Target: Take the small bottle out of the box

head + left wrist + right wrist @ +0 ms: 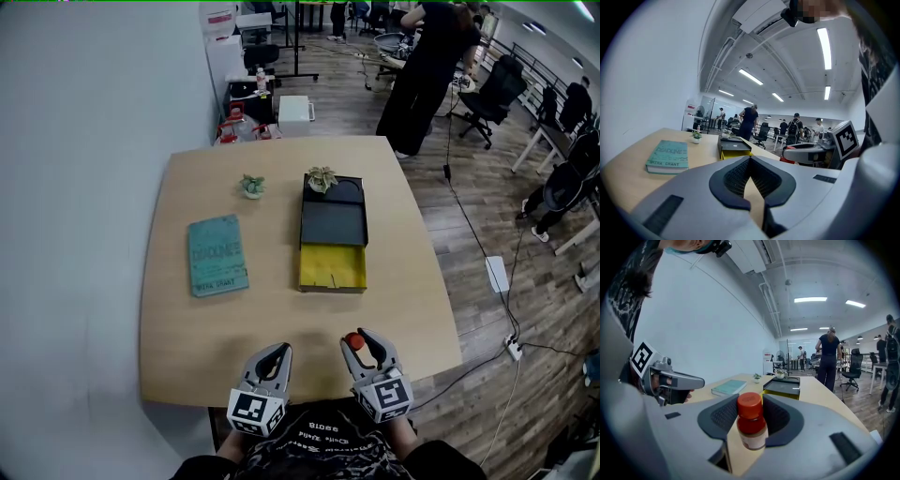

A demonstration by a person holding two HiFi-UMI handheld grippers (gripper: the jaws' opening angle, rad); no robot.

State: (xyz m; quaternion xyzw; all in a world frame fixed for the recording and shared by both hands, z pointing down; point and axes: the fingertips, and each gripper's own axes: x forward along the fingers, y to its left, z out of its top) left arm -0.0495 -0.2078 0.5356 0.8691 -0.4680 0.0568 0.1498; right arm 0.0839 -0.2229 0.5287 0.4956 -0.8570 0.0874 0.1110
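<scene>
A small bottle (751, 422) with a red cap and pale label stands upright between the pads of my right gripper (751, 401), which is shut on it. In the head view the bottle (352, 340) shows as a red spot in the right gripper (361, 339) over the table's near edge. The black box (333, 223) lies at mid-table with its yellow drawer (331, 268) pulled out toward me, well beyond both grippers. My left gripper (279, 350) hangs beside the right one, shut and holding nothing; its jaws (750, 161) meet in the left gripper view.
A teal book (217, 254) lies left of the box on the wooden table (412, 309). Two small potted plants (251, 186) (322, 178) stand at the far side, one on the box. People, chairs and desks fill the room beyond.
</scene>
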